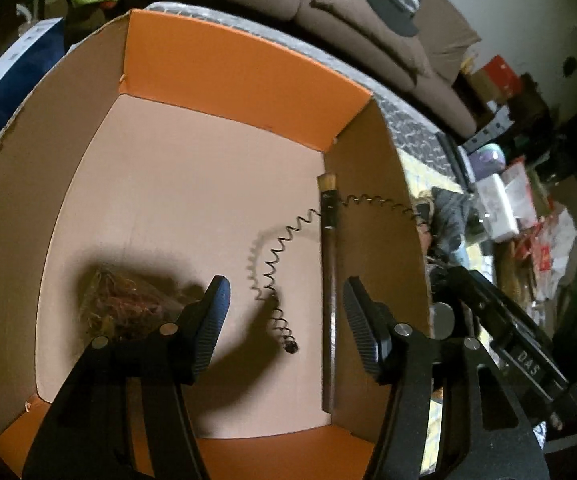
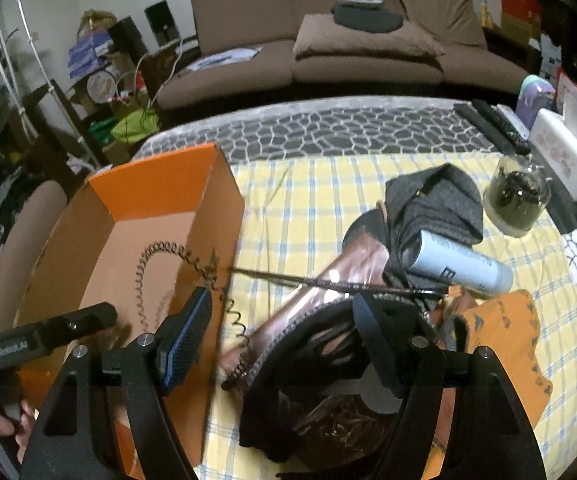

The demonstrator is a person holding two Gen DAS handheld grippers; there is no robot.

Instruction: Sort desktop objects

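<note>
My left gripper (image 1: 286, 284) hangs open over the orange cardboard box (image 1: 244, 68), with no pad pressing on anything. Below it a black coiled cord (image 1: 276, 256) lies on the box floor and drapes over the right wall (image 2: 234, 320) onto the table. A long dark stick with a cork end (image 1: 328, 264) lies along that wall, and a bag of rubber bands (image 1: 120, 304) sits at the left. My right gripper (image 2: 284, 336) is open above a pile holding a black glove (image 2: 320, 344), a brown leather piece (image 2: 352, 256) and a thin dark rod (image 2: 328, 280).
A grey cloth (image 2: 436, 200), a pale blue tube (image 2: 460, 264) and an orange cloth (image 2: 504, 328) lie on the yellow checked tablecloth (image 2: 308, 188). A glass dome jar (image 2: 516, 196), a white case (image 2: 564, 156) and remotes (image 2: 496, 124) stand at the back right. A brown sofa (image 2: 328, 52) is behind.
</note>
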